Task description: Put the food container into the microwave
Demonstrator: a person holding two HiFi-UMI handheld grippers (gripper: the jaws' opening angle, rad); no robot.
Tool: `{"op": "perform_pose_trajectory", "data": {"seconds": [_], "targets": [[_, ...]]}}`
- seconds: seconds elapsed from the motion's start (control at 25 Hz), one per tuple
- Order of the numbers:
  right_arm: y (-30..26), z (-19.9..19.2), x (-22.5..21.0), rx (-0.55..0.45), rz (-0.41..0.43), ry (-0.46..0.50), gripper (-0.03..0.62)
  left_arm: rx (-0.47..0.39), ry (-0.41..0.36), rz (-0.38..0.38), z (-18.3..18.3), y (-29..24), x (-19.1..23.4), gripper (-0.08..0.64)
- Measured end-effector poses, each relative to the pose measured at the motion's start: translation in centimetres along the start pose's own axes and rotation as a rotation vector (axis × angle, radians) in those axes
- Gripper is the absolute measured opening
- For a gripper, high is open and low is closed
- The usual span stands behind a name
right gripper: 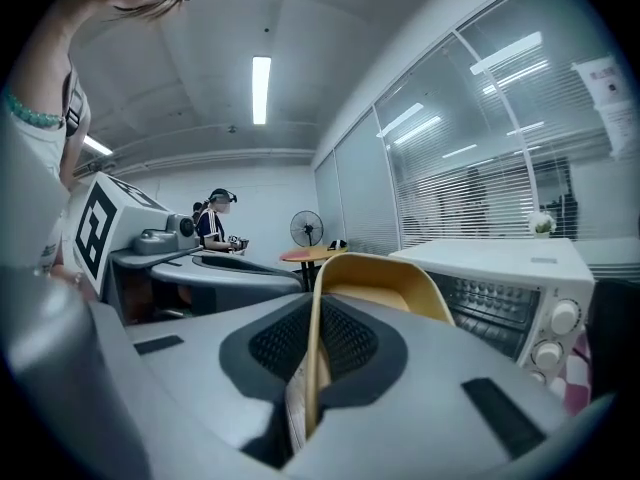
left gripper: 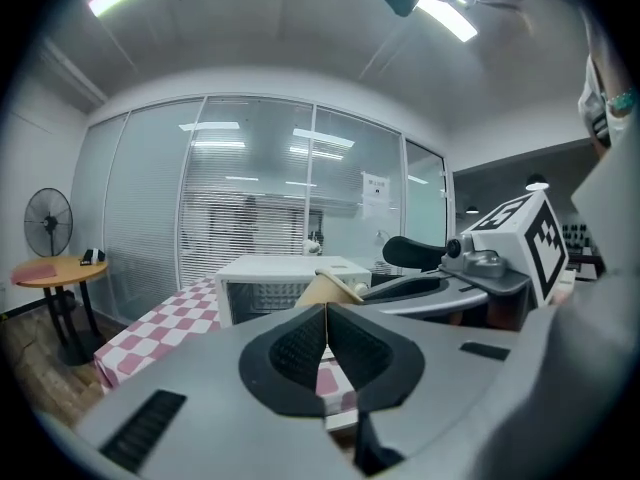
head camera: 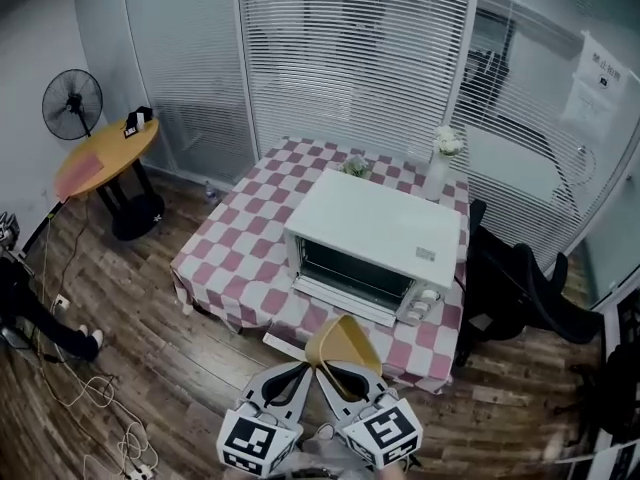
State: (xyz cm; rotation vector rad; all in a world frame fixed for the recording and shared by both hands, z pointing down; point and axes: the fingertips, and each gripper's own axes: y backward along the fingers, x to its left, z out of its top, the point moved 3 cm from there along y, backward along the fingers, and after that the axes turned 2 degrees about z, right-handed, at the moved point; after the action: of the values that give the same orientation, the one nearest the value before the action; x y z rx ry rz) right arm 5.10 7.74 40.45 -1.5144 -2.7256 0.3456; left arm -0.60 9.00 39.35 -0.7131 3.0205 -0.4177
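Note:
A yellow food container (head camera: 343, 350) hangs in front of the table's near edge, tilted, with my right gripper (head camera: 337, 373) shut on its wall; in the right gripper view the container (right gripper: 375, 286) rises from between the jaws. My left gripper (head camera: 303, 370) is close beside it on the left, shut with nothing between its pads (left gripper: 300, 348); the container (left gripper: 326, 290) shows just beyond them. The white microwave (head camera: 378, 236) stands on the checked table (head camera: 235, 248) with its door (head camera: 345, 300) folded down and its dark chamber facing me. The microwave (right gripper: 515, 283) is ahead to the right in the right gripper view.
A vase of white flowers (head camera: 446, 150) and a small plant (head camera: 355, 166) stand behind the microwave. A black chair (head camera: 520, 288) is at the table's right. At the left are a round orange table (head camera: 105, 158), a fan (head camera: 72, 103), floor cables (head camera: 100, 408) and a person (head camera: 30, 308).

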Motion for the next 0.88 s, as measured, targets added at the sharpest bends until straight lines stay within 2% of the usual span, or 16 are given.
{"op": "perform_pose_trajectory", "data": {"seconds": [0.16, 0.32, 0.56, 0.88], "targets": [[-0.5, -0.1, -0.8, 0.015, 0.013, 0.014, 0.009, 0.006, 0.022, 0.028, -0.1, -0.5, 0.8, 0.014], [-1.0, 0.0, -1.7, 0.017, -0.002, 0.006, 0.009, 0.011, 0.026, 0.025, 0.2, -1.2, 1.5, 0.014], [-2.2, -0.8, -3.8, 0.037, -0.043, -0.045, 0.009, 0.011, 0.017, -0.041, 0.8, -3.9, 2.6, 0.014], [-5.0, -1.0, -7.4, 0.080, -0.134, -0.057, 0.009, -0.004, 0.005, -0.131, 2.7, -8.8, 6.2, 0.014]]}}
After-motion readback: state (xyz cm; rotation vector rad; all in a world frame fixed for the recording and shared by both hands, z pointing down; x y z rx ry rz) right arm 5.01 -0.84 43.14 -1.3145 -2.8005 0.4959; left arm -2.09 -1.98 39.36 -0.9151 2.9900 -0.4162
